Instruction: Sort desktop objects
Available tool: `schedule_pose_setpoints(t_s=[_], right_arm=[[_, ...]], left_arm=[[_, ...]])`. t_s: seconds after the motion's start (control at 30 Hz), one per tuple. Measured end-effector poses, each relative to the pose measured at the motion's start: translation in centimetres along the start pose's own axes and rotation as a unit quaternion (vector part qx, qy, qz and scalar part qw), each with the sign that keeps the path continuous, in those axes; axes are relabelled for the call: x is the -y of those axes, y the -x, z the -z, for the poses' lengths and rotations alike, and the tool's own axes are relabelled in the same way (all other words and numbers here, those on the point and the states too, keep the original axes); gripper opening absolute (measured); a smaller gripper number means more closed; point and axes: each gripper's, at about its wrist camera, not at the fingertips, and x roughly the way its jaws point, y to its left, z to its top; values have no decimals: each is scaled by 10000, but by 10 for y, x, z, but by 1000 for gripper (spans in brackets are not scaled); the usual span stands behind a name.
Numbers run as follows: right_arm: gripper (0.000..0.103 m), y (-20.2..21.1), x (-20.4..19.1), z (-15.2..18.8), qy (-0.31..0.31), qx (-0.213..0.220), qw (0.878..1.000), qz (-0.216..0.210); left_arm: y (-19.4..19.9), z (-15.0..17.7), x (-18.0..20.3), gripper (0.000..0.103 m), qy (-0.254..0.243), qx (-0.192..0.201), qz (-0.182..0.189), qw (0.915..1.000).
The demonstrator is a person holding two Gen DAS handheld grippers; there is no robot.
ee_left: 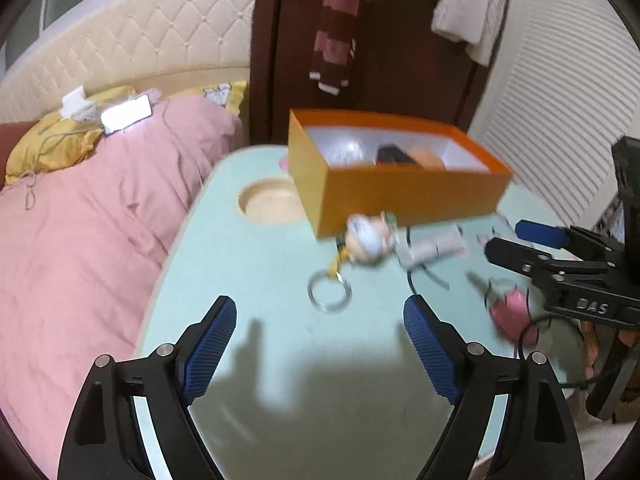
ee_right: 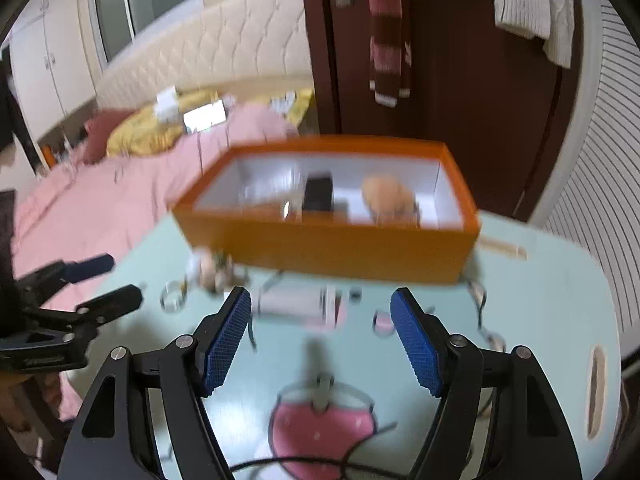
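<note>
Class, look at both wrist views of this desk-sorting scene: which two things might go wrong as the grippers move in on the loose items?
1. A thin black cable loops around the white charger; lifting either might drag the pink strawberry charm along.
2. The doll keychain lies against the orange box, so the open left gripper could nudge the box while closing.

Beyond my pale mint-green table I see a bed with a pink quilt and cream tufted headboard, a dark brown wooden door, and a white slatted wall panel.
</note>
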Motion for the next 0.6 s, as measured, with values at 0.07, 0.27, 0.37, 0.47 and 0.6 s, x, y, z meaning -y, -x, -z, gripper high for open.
schedule_pose_setpoints(t_s=[0.07, 0.27, 0.37, 0.47, 0.6], right_arm=[[73, -5, -3, 11, 25, -131, 9998, 132], [73, -19, 2, 26, -158, -463, 9983, 316], [82, -23, 5, 34, -192, -400, 9979, 461], [84, -23, 5, 39, -216, -330, 9982, 456], [87, -23, 3, 41, -115, -363, 9981, 487]], left_arm=[[-6, 8, 2, 86, -66, -106, -69, 9999], [-13, 19, 8, 96, -411, -59, -357, 9985], [-14, 21, 7, 100, -436, -55, -342, 9985], [-15, 21, 6, 101, -421, -72, -362, 9984], [-15, 21, 3, 101, -400, -68, -345, 9986]])
